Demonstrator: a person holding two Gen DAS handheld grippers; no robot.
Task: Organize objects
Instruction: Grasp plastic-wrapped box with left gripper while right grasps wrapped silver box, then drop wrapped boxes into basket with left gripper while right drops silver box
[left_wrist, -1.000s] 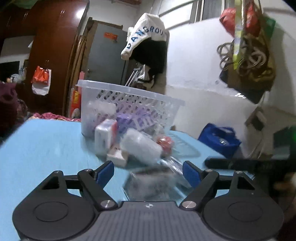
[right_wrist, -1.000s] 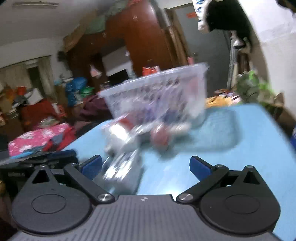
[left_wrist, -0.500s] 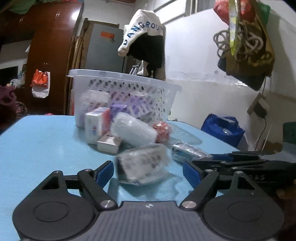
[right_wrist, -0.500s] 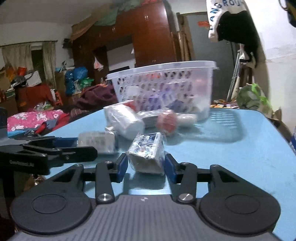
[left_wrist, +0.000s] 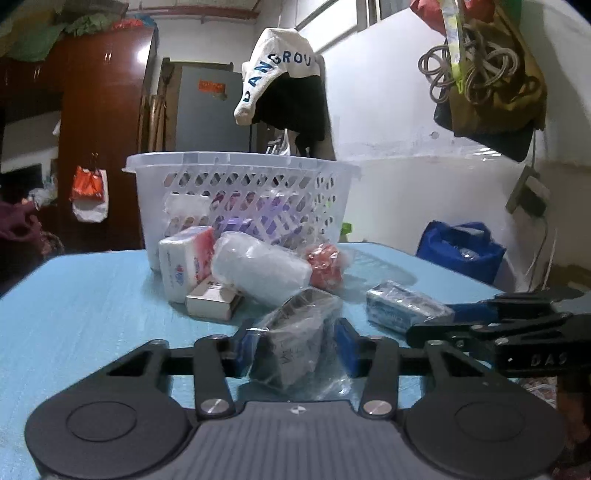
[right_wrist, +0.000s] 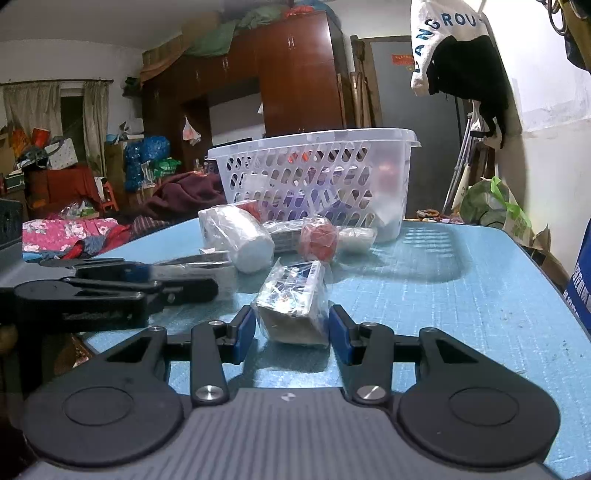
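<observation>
My left gripper (left_wrist: 295, 349) is shut on a dark plastic-wrapped packet (left_wrist: 295, 339) low over the blue table (left_wrist: 81, 302). My right gripper (right_wrist: 291, 332) is shut on a silver-and-white wrapped box (right_wrist: 293, 302); the same box shows in the left wrist view (left_wrist: 406, 306). Behind them lie a white wrapped roll (left_wrist: 262, 267), a tissue pack (left_wrist: 186, 264), a small carton (left_wrist: 214, 302) and a red wrapped ball (left_wrist: 325, 264). A white lattice basket (left_wrist: 240, 195) holding several items stands at the back.
The table's right edge (right_wrist: 569, 314) runs close to a blue bag (left_wrist: 460, 251) on the floor. Clothes and bags hang on the wall at right. A wardrobe (right_wrist: 295, 74) and cluttered bedding stand beyond the table.
Both grippers came down to the table and closed: the right on the silver-and-white box, then the left on the dark packet. Both were open a second ago.
</observation>
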